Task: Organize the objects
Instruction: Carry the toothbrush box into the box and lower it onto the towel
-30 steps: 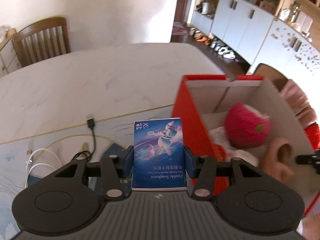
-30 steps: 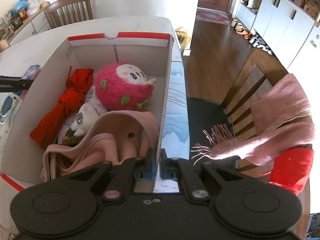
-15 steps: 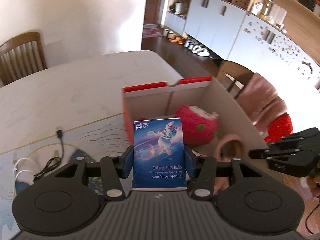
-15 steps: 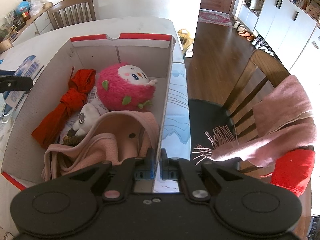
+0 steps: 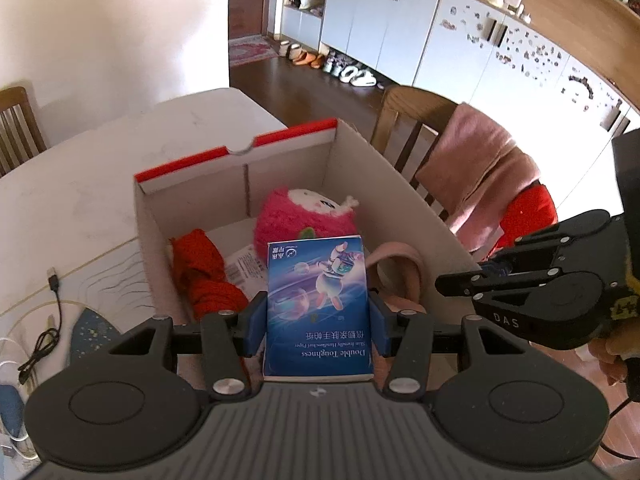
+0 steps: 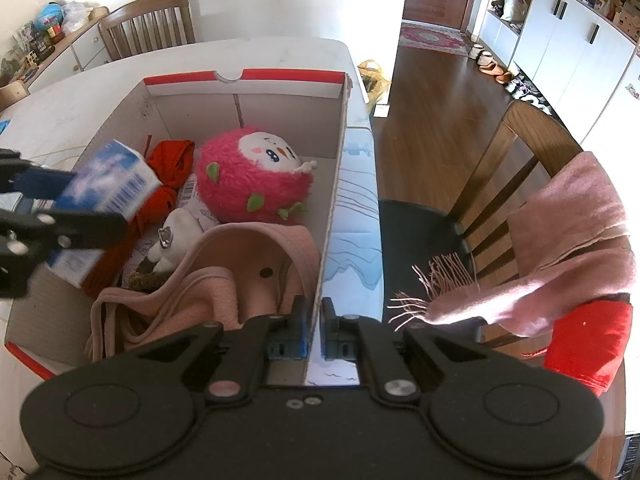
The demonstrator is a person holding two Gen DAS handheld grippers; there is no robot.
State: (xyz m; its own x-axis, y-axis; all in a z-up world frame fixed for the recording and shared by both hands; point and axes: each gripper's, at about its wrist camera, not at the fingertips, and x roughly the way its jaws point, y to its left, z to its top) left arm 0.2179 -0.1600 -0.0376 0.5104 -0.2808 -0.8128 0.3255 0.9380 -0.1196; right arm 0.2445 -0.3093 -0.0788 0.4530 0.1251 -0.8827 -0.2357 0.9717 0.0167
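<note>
My left gripper (image 5: 317, 322) is shut on a blue tissue pack (image 5: 318, 304) and holds it above the open cardboard box (image 5: 236, 152). The pack also shows in the right wrist view (image 6: 108, 188), over the box's left side. The box (image 6: 338, 184) holds a pink plush toy (image 6: 248, 176), a red cloth (image 6: 168, 160), a small white toy (image 6: 172, 236) and a pink garment (image 6: 224, 280). My right gripper (image 6: 314, 316) is shut on the box's right wall near its front corner; it shows at the right of the left wrist view (image 5: 456, 282).
The box sits on a white marble table (image 5: 80, 176) with a blue patterned mat (image 6: 356, 216). Cables (image 5: 44, 328) lie left of the box. A wooden chair (image 6: 520, 152) with a pink scarf (image 6: 568, 240) and a red item (image 6: 588, 340) stands right of the table.
My left gripper has carried the tissue pack to the right, from beside the box to above its inside. My right gripper has kept its hold on the box wall.
</note>
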